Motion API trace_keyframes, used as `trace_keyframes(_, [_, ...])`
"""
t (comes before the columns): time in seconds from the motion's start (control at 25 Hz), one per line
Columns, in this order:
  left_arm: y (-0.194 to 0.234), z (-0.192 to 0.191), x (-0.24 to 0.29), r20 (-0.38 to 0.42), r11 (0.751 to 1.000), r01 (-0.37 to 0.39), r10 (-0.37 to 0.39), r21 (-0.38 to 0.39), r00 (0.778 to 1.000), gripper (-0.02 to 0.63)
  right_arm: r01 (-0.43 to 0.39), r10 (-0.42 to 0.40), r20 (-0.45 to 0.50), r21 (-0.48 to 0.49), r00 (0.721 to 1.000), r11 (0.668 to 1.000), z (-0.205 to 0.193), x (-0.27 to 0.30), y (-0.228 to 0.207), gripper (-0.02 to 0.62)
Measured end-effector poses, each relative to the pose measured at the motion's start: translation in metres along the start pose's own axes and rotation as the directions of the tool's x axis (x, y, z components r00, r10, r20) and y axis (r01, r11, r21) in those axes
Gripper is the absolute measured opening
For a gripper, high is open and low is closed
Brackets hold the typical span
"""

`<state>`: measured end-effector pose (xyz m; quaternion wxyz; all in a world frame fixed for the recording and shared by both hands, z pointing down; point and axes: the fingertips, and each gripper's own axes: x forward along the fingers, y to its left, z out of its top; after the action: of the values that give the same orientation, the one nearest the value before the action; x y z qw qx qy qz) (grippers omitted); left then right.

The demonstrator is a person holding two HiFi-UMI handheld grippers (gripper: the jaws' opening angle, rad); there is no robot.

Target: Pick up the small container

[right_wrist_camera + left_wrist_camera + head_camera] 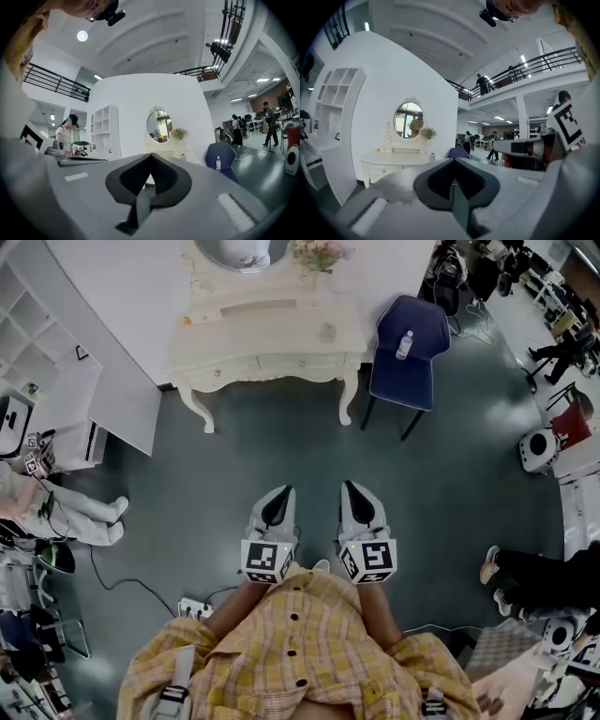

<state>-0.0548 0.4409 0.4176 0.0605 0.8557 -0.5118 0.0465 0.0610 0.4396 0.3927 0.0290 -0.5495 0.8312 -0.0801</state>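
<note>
A small clear container (327,331) stands on the right part of a white dressing table (267,357) at the far side of the floor. It is tiny and blurred in the head view. My left gripper (281,491) and right gripper (349,486) are held side by side at waist height, well short of the table and pointing toward it. Both are shut with nothing between the jaws. In the left gripper view the left gripper (453,161) looks toward the dressing table (396,164). In the right gripper view the right gripper (150,157) does the same.
A blue chair (409,351) with a water bottle (404,344) on it stands right of the table. A curved white wall with shelves (37,306) is at left, near a seated person (56,507). A power strip (194,608) and cables lie on the floor.
</note>
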Motion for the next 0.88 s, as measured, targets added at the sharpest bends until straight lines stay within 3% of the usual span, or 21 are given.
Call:
trace_keyframes(0.2, [-0.018,-0.012,-0.002,-0.033,1.0,-0.019,0.019,-0.002,0.999,0.0,-0.011,0.012,-0.015,0.016,1.0,1.0,-0.005,-0.009,-0.018,-0.002])
trace_keyframes(0.52, [-0.01,-0.028,0.018,-0.052,0.999,-0.034,0.034,-0.009,0.998,0.0,-0.024,0.025,-0.042,0.028,0.999,0.999,-0.022,0.007,-0.033,-0.002])
trace_keyframes(0.88, [0.026,-0.025,0.097,-0.028,0.999,-0.013,0.012,-0.041,1.0,0.0,-0.004,0.004,-0.064,-0.005,0.998,1.0,-0.023,0.082,-0.07,-0.002])
